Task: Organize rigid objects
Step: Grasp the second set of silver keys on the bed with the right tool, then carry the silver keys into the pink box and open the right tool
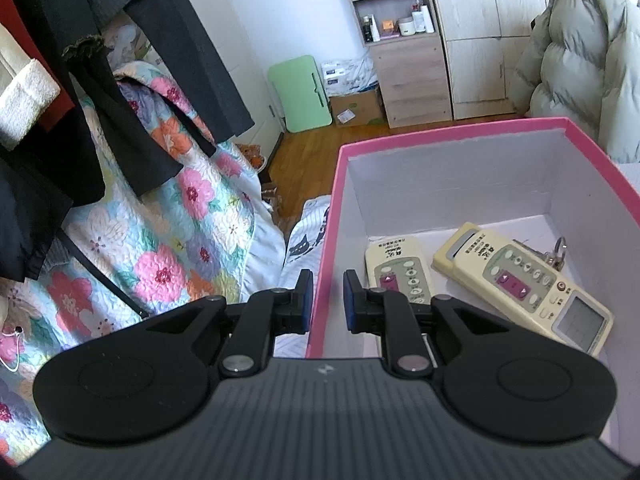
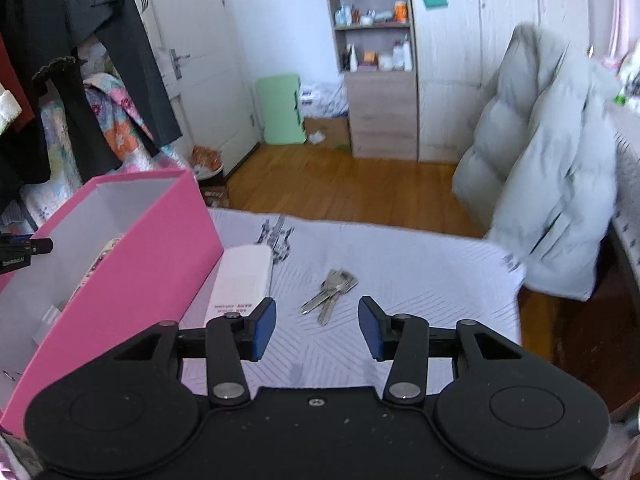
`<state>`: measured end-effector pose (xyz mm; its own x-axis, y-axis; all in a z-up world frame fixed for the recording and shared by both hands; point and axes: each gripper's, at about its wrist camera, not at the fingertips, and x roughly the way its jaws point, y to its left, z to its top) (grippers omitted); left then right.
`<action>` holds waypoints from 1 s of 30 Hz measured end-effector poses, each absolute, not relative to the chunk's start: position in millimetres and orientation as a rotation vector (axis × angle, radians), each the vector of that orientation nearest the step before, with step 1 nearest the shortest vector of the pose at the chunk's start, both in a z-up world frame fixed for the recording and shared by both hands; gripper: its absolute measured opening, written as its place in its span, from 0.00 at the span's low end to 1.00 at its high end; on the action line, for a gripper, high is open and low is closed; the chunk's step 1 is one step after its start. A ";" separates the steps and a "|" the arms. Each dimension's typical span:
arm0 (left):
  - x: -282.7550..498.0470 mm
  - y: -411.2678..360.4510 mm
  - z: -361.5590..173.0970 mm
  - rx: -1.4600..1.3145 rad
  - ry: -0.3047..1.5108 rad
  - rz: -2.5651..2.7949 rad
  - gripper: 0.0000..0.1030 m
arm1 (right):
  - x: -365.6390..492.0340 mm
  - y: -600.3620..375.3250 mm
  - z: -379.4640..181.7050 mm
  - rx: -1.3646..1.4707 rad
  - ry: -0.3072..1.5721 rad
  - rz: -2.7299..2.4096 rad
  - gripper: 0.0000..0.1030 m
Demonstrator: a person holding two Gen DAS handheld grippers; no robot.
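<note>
1. Confirm the right gripper (image 2: 317, 326) state. Its jaws stand wide apart and hold nothing. The keys (image 2: 330, 294) lie flat on the striped bed cover (image 2: 420, 272), just ahead of the fingertips and roughly centred between them.

2. Confirm the left gripper (image 1: 325, 298) state. Its jaws straddle the near-left wall of the pink box (image 1: 324, 240), 1 pad outside and 1 inside, with a gap showing on each side; from the left wrist view you cannot tell whether the pads touch the wall. It carries no object.

3. Note the box contents ahead and to the right of the left gripper: 2 cream remotes (image 1: 520, 284) and a second key bunch (image 1: 556, 254) at the far right.

4. To pick up the keys well, judge the approach as follows. Advance the right gripper until the blades lie between the pads, lower until the fingertips meet the cover, then close across the 2 blades near the ring end. Thin metal on soft fabric tends to slip or drag cloth, so press lightly.

5. A white flat item (image 2: 242, 280) lies to the left of the right gripper, touching the box. Avoid nudging it.

6. Brace the box with the left gripper during the drop.
</note>
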<state>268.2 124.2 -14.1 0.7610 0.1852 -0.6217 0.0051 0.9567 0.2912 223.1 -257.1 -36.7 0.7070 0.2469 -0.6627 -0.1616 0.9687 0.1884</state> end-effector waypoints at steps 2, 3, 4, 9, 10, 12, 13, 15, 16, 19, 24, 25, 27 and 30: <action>268.6 124.2 -14.3 0.282 0.701 0.101 0.14 | 234.0 -256.0 -47.7 0.140 0.778 0.235 0.51; 268.7 124.2 -14.4 0.283 0.702 0.100 0.13 | 241.0 -255.8 -53.8 0.149 0.790 0.234 0.51; 269.6 124.7 -14.3 0.285 0.703 0.100 0.13 | 249.6 -255.2 -60.3 0.161 0.802 0.230 0.51; 268.8 124.2 -15.6 0.285 0.703 0.109 0.12 | 286.6 -243.7 -91.4 0.186 0.860 0.193 0.61; 269.6 125.0 -15.6 0.285 0.704 0.107 0.12 | 290.8 -240.5 -96.6 0.167 0.858 0.180 0.63; 270.3 122.3 -16.8 0.293 0.706 0.108 0.12 | 292.9 -233.4 -100.8 0.116 0.808 0.175 0.65; 270.7 122.2 -17.1 0.295 0.706 0.108 0.12 | 293.2 -228.6 -103.4 0.078 0.793 0.169 0.63; 270.6 121.0 -17.8 0.291 0.707 0.110 0.12 | 291.2 -219.1 -105.4 -0.027 0.753 0.137 0.36; 269.4 119.2 -18.3 0.292 0.707 0.111 0.12 | 288.2 -217.4 -104.4 -0.035 0.742 0.147 0.28; 268.8 118.8 -19.0 0.296 0.708 0.112 0.13 | 284.1 -224.6 -98.9 0.016 0.743 0.152 0.22; 268.8 119.4 -19.0 0.295 0.708 0.112 0.13 | 267.7 -234.2 -80.8 0.059 0.677 0.158 0.05; 268.6 119.0 -19.1 0.297 0.709 0.112 0.13 | 265.5 -236.2 -78.4 0.066 0.671 0.164 0.05; 268.8 119.5 -18.8 0.299 0.709 0.113 0.13 | 258.8 -239.9 -71.3 0.097 0.659 0.181 0.05; 269.0 119.5 -18.6 0.298 0.708 0.113 0.13 | 249.1 -239.0 -59.4 0.112 0.636 0.203 0.05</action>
